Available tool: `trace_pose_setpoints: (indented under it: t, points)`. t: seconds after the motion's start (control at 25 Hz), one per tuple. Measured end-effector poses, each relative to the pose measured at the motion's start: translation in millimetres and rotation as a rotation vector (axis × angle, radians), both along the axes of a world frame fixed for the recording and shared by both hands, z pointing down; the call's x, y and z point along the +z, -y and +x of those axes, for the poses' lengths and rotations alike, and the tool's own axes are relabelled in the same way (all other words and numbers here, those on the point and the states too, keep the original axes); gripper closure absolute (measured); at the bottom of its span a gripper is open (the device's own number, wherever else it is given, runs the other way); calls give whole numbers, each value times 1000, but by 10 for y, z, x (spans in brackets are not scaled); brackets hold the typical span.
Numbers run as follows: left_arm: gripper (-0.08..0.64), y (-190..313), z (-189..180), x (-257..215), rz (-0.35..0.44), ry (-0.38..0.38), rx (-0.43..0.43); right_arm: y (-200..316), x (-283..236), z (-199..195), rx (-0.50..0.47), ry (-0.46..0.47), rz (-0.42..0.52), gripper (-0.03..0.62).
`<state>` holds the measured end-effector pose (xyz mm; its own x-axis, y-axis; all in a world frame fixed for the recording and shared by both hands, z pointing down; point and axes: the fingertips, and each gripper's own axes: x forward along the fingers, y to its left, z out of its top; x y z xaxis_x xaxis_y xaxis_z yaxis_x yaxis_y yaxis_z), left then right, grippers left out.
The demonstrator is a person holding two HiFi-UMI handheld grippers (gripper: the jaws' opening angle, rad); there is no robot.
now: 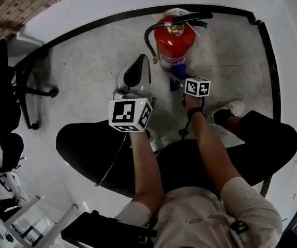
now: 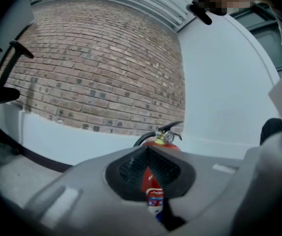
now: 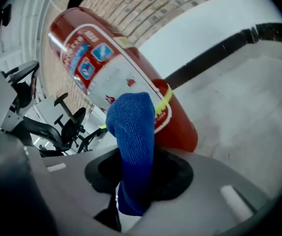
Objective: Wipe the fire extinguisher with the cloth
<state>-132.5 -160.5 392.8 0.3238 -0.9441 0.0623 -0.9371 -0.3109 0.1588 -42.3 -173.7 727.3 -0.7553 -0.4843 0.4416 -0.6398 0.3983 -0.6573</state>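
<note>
The fire extinguisher (image 1: pixel 173 41) stands upright on the floor (image 1: pixel 86 71), just beside the white wall (image 1: pixel 112 4), so its front and sides are open to reach. The right gripper (image 3: pixel 137 178) has its jaws clamped on a blue cloth (image 3: pixel 131 127). The folded end sticks out past the jaws, so fabric rather than plastic meets the red body. It looks pressed low on the cylinder, by the label. The left gripper (image 2: pixel 148 173) hangs off to one side, jaws closed together on nothing, seemingly just out of the way.
</note>
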Motion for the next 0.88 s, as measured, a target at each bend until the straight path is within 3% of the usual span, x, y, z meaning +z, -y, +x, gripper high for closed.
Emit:
trace_pose_setpoints:
  t: [0.24, 0.52, 0.68, 0.88]
  points:
    - [557, 108, 37, 220, -49, 12, 12, -55, 703, -268, -49, -50, -151, 474]
    - [557, 286, -91, 177, -18, 9, -28, -60, 890, -220, -13, -113, -275, 472]
    - [557, 361, -139, -57, 37, 7, -47, 30, 248, 67, 119, 34, -240, 477]
    - [557, 236, -141, -401, 100, 18, -53, 122, -1267, 400, 229, 170, 9, 480]
